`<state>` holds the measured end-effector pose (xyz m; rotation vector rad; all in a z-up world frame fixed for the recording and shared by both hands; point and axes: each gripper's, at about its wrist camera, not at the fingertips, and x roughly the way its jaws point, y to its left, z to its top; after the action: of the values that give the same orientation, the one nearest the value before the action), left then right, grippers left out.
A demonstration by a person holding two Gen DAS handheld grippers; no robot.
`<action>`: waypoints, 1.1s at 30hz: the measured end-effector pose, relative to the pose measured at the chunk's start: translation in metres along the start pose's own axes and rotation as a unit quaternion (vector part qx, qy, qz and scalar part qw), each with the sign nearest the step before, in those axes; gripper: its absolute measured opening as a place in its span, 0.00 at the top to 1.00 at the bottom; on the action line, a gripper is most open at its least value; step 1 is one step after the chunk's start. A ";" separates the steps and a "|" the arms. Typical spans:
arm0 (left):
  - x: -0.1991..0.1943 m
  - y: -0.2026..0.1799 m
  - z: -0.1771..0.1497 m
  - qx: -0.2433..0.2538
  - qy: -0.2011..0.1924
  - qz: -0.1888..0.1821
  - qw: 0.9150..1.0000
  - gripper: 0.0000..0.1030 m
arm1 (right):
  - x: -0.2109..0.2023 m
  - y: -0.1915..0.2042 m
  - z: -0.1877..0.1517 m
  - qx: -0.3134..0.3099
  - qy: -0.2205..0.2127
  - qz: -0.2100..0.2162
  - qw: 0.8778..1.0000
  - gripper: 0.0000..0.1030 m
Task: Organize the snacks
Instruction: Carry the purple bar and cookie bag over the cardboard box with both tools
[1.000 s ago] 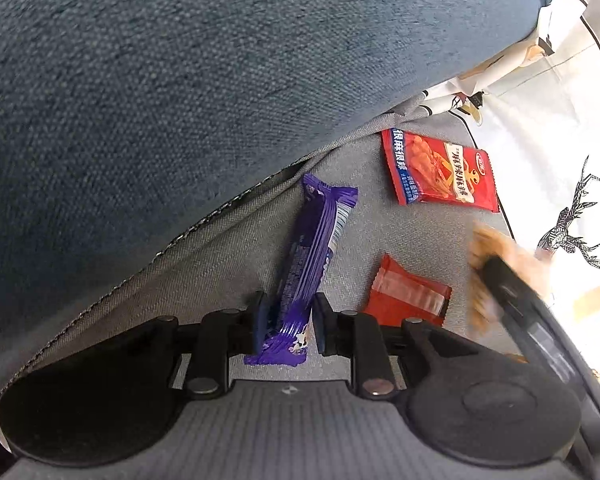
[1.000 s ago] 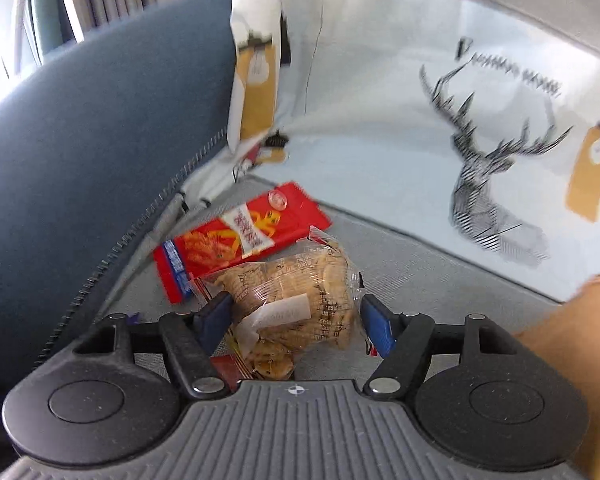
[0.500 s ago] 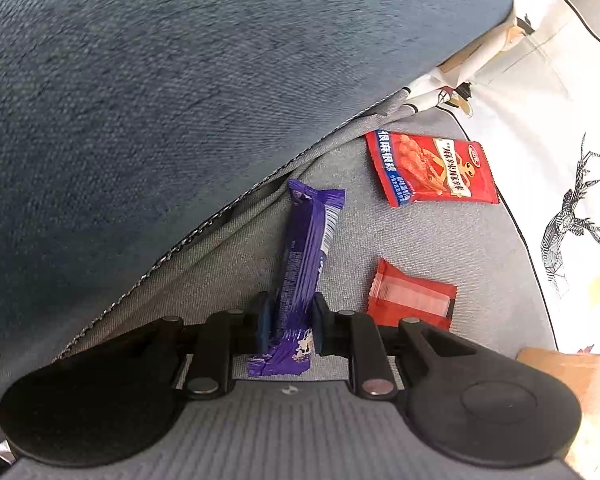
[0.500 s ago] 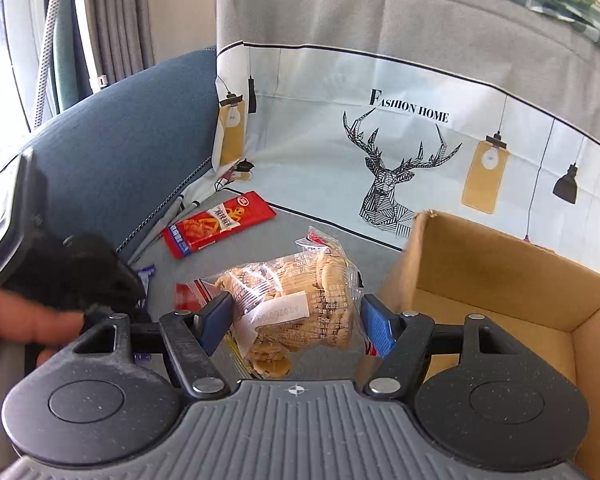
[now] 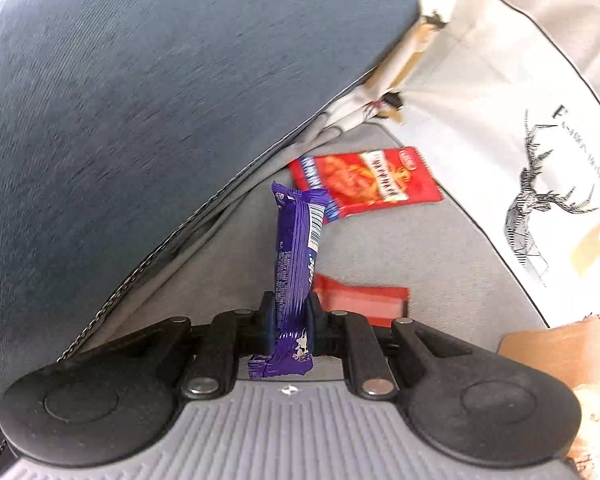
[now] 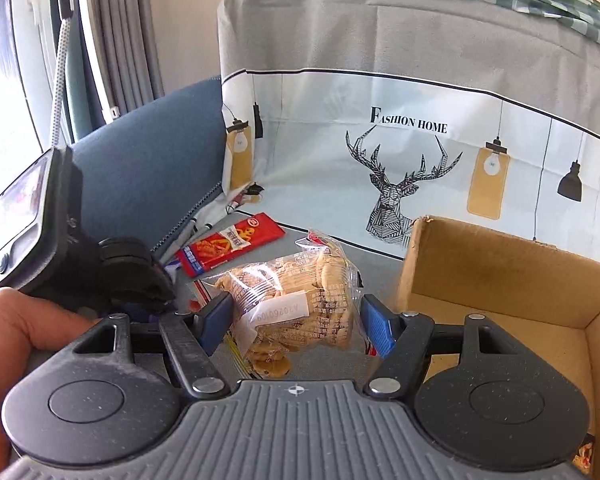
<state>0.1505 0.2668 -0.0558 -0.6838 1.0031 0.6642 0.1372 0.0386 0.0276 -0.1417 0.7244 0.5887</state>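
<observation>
Pinching the purple chocolate bar (image 5: 296,256) between its just-closing jaws, my left gripper (image 5: 289,317) has the red snack packet (image 5: 364,182) ahead. My right gripper (image 6: 296,320) clamps the clear biscuit bag (image 6: 296,300), cardboard box (image 6: 496,276) at its right.

L cam steep down, R cam shallower, both see red packet (image 5: 366,182).

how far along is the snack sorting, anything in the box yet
Done: nothing can be confirmed; the visible part of the cardboard box looks bare. In hand: the right gripper is shut on the bag of biscuits beside the box, and the left gripper, whose jaws have just been closing, clamps the purple bar. Left: the large red packet and small red packet lie on the grey seat.
</observation>
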 end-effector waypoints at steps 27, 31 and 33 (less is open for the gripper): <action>-0.095 -0.052 -0.053 0.095 -0.105 -0.135 0.981 0.85 | -0.054 -0.057 0.000 0.037 -0.116 -0.021 0.992 0.31; -0.094 -0.061 -0.052 0.109 -0.118 -0.147 0.976 0.85 | -0.056 -0.068 -0.004 0.039 -0.110 -0.043 0.992 0.31; -0.092 -0.063 -0.051 0.109 -0.117 -0.158 0.974 0.85 | -0.058 -0.076 -0.005 0.046 -0.108 -0.050 0.992 0.31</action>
<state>0.1368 0.1724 0.0208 -0.5407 0.7152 0.3396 0.1419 -0.0528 0.0559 -0.0283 0.5305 0.4647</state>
